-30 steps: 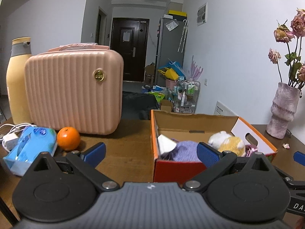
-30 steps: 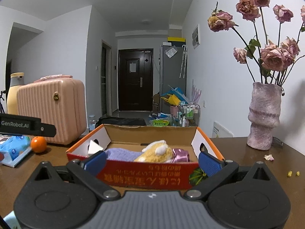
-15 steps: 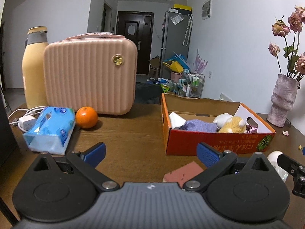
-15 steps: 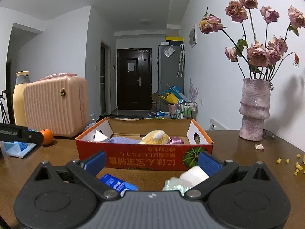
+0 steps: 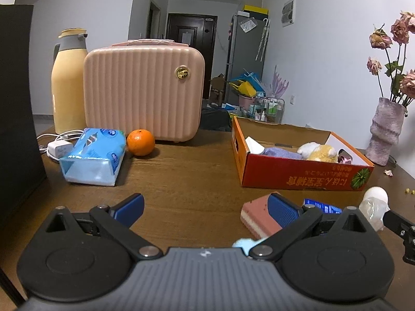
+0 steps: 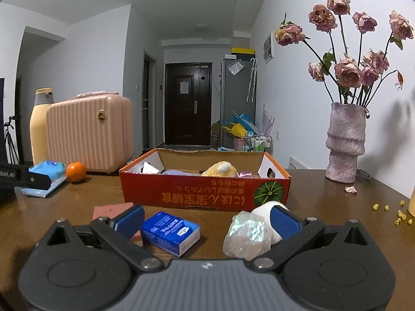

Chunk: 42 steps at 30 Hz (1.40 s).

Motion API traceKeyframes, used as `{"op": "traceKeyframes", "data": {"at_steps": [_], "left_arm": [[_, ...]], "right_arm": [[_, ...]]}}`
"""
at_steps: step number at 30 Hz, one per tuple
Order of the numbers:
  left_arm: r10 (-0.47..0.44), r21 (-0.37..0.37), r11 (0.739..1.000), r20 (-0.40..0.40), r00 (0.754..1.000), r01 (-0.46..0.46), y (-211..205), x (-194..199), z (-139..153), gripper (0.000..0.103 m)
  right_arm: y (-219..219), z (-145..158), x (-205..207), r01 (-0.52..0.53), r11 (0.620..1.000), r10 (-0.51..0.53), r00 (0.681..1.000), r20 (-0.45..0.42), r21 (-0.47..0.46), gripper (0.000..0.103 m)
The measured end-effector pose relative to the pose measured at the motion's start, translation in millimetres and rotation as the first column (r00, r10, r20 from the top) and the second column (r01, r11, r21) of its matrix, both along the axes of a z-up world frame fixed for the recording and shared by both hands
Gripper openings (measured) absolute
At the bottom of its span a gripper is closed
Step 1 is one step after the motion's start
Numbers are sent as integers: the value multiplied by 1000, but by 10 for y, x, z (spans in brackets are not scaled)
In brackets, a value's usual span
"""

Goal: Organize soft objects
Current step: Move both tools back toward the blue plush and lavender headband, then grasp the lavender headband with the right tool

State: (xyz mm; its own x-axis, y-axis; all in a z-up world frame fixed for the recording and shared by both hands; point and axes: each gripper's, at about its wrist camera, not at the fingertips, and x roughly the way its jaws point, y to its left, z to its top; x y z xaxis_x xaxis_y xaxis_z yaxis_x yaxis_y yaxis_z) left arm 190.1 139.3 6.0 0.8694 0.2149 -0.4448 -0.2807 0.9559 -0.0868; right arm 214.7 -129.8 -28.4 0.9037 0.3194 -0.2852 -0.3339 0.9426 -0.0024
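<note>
An orange cardboard box point(image 5: 301, 175) point(image 6: 205, 194) on the brown table holds a yellow plush toy point(image 5: 317, 153) point(image 6: 219, 169), a purple cloth point(image 5: 281, 153) and a white tissue. In front of it lie a pink sponge point(image 5: 259, 219) point(image 6: 111, 211), a small blue tissue packet point(image 6: 170, 233) point(image 5: 321, 207) and a white object in crinkly clear wrap point(image 6: 253, 229) point(image 5: 373, 204). My left gripper point(image 5: 205, 208) is open and empty, its right finger beside the sponge. My right gripper point(image 6: 207, 219) is open over the blue packet, holding nothing.
At the back left stand a pink ribbed case point(image 5: 144, 96), a cream thermos point(image 5: 68, 88), an orange point(image 5: 140, 142), a blue wipes pack point(image 5: 94, 153) and a white charger. A vase of dried roses point(image 6: 346, 142) stands at the right, with crumbs nearby. A dark panel borders the left.
Both grippers have pulled back from the box toward the near table edge and dropped lower, bringing the sponge, blue packet and wrapped white object into view. Both stay open and empty.
</note>
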Motion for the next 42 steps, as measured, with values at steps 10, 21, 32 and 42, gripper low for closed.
{"op": "traceKeyframes", "data": {"at_steps": [10,21,32,42], "left_arm": [[-18,4,1000,-4,1000,18,15,-366,-78,103],[-36,4,999,-11,999,36,48,-576,-111,103],[-47,6,999,-18,999,47,114,-676,-137,103],[-27,9,1000,-25,999,27,185,-728,-126,103]], "right_arm": [[97,-67,-230,-26,999,26,1000,-4,-29,103],[261,-71,-416,-61,997,61,998,-7,-40,103],[556,-67,-520,-107,994,106,994,-20,-34,103],[858,-182,-453,-172,982,162,980,-119,-75,103]]}}
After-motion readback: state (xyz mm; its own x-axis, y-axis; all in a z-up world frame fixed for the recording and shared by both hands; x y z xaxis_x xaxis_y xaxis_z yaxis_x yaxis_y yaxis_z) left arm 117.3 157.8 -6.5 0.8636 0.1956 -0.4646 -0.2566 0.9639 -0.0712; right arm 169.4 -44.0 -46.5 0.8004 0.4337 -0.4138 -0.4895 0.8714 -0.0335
